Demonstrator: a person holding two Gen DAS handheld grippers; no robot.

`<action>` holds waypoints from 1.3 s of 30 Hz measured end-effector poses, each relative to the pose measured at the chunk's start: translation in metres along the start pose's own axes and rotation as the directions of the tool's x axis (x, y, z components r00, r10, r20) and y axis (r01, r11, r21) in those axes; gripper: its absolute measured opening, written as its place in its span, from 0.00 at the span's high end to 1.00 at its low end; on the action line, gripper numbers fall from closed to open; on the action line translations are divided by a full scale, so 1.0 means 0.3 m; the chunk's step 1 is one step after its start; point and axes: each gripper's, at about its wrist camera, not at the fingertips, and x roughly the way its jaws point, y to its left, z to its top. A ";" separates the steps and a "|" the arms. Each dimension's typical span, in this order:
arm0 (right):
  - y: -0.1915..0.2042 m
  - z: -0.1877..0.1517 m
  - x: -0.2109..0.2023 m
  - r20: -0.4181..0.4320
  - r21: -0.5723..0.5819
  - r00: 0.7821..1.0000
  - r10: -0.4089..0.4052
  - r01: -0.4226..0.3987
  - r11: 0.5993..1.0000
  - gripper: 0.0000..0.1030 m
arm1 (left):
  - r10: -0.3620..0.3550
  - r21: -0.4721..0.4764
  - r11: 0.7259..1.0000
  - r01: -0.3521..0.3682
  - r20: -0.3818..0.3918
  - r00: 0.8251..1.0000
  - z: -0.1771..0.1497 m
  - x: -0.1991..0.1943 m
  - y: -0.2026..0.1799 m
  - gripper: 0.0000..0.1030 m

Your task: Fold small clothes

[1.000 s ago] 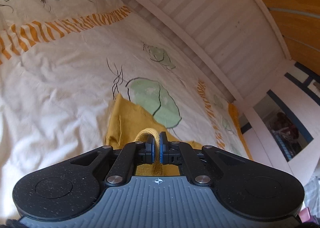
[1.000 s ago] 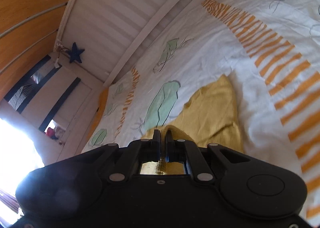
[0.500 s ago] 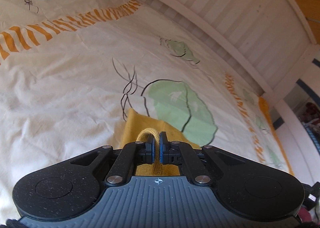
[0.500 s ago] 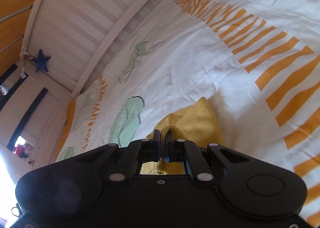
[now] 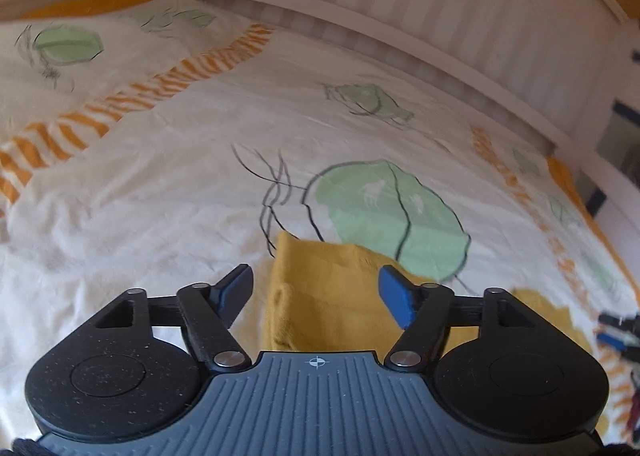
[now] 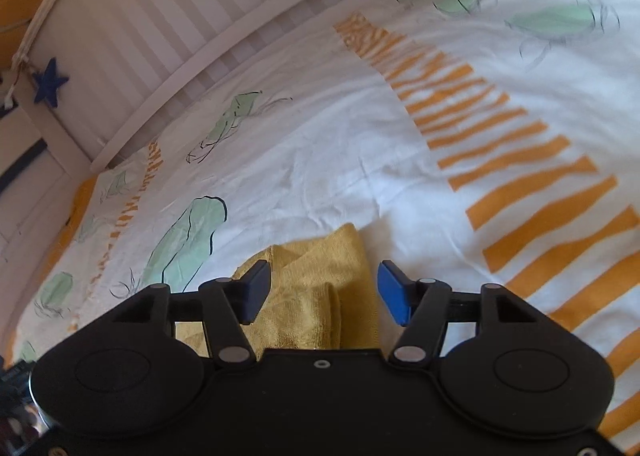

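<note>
Yellow garment [image 5: 332,296] on bed cover [image 5: 160,195], slatted rail [image 5: 360,27] far.
Left claw [image 5: 316,294] and right claw [image 6: 324,292], earlier pinching cloth, opening wide; pads clear.

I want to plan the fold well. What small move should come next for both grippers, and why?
Probably lift both grippers back, clear of the yellow cloth. The left gripper and the right gripper are opening, their fingers no longer press the cloth, and it lies doubled on the bedsheet.
</note>
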 end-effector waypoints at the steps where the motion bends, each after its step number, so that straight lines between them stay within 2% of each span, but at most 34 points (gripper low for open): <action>1: 0.022 -0.006 -0.010 -0.005 -0.028 1.000 0.005 -0.005 1.000 0.32 | -0.007 0.038 0.999 0.007 -0.010 1.000 -0.015 -0.014 -0.028 0.34; 5: 0.124 -0.056 -0.033 -0.062 -0.160 0.998 0.008 -0.018 0.987 0.32 | -0.036 0.151 0.987 0.050 -0.093 0.995 -0.100 -0.037 -0.120 0.34; 10: 0.272 -0.163 -0.023 -0.144 -0.361 0.990 0.002 -0.054 0.931 0.32 | -0.047 0.199 0.977 0.082 -0.178 0.983 -0.188 -0.009 -0.171 0.34; 15: 0.375 -0.252 0.029 -0.198 -0.501 0.980 -0.031 -0.074 0.862 0.32 | 0.003 0.149 0.988 0.033 -0.233 0.972 -0.232 0.079 -0.137 0.34; 19: 0.411 -0.288 0.089 -0.205 -0.557 0.976 -0.076 -0.052 0.829 0.32 | 0.009 0.150 0.988 0.025 -0.223 0.975 -0.250 0.091 -0.131 0.33; 23: 0.433 -0.287 0.155 -0.184 -0.592 0.977 -0.108 -0.022 0.806 0.27 | 0.010 0.163 0.986 0.025 -0.212 0.977 -0.259 0.086 -0.135 0.32; 33: 0.393 -0.084 0.343 -0.128 -0.419 0.977 -0.170 0.102 0.902 0.27 | 0.009 0.159 0.987 0.025 -0.210 0.978 -0.256 0.085 -0.139 0.32; 36: 0.366 -0.059 0.306 -0.091 -0.364 0.984 -0.154 0.112 0.925 0.27 | 0.005 0.160 0.987 0.030 -0.217 0.976 -0.249 0.083 -0.138 0.32; 39: 0.349 -0.075 0.227 -0.054 -0.354 0.992 -0.110 0.084 0.931 0.27 | 0.006 0.158 0.987 0.031 -0.230 0.973 -0.236 0.085 -0.139 0.32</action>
